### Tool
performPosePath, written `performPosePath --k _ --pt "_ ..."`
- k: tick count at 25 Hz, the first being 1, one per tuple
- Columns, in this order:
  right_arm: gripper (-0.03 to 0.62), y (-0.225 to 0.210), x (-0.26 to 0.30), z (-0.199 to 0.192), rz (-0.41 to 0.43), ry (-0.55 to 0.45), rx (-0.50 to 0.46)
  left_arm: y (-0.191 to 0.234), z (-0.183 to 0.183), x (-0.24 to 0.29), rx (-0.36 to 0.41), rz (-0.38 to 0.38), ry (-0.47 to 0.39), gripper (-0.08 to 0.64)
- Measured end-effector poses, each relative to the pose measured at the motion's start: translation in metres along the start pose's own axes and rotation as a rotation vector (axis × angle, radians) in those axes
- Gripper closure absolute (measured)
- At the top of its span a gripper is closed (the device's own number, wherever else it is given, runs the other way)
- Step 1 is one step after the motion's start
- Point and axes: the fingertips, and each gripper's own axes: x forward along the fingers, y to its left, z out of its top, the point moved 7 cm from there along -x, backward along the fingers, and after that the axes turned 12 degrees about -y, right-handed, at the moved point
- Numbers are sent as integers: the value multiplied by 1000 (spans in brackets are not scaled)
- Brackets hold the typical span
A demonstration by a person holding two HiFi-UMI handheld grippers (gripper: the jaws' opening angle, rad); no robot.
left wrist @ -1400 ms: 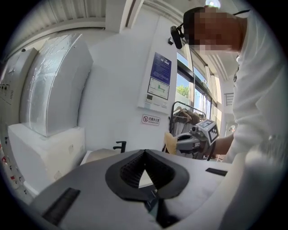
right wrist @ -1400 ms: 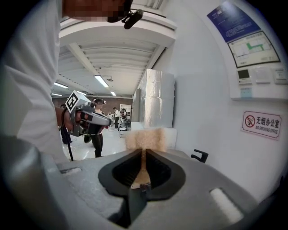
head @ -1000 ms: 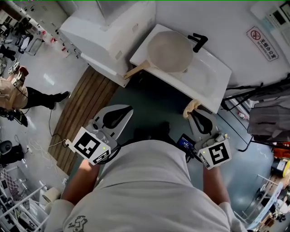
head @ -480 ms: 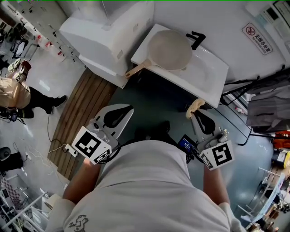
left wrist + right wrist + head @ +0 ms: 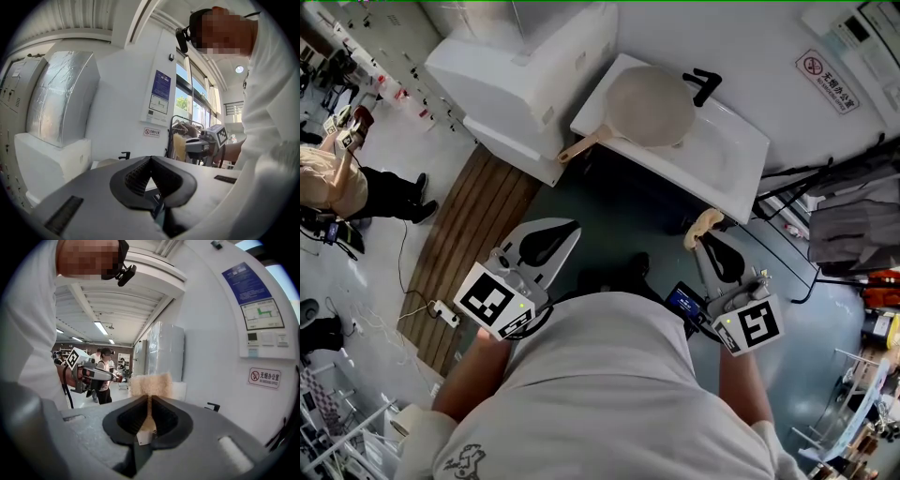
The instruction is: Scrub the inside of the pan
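While my right gripper (image 5: pixel 149 400) is clamped on a tan sponge (image 5: pixel 150 384), I hold it out in front of my torso, pointing nearly level toward the sink (image 5: pixel 742 176). My left gripper (image 5: pixel 569 228) has its jaws pressed together with nothing between them; it also points near level and is well apart from the right. Both forearms reach forward at my sides. The pan (image 5: pixel 650 105) lies in the white sink beside the black faucet (image 5: pixel 705 84), its wooden handle (image 5: pixel 579 146) over the rim, well apart from both grippers.
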Motion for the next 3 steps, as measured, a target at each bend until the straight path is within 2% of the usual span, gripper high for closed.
performPosePath --k 3 --pt "561 -5 0 0 1 -2 0 -1 -2 6 -4 -2 6 561"
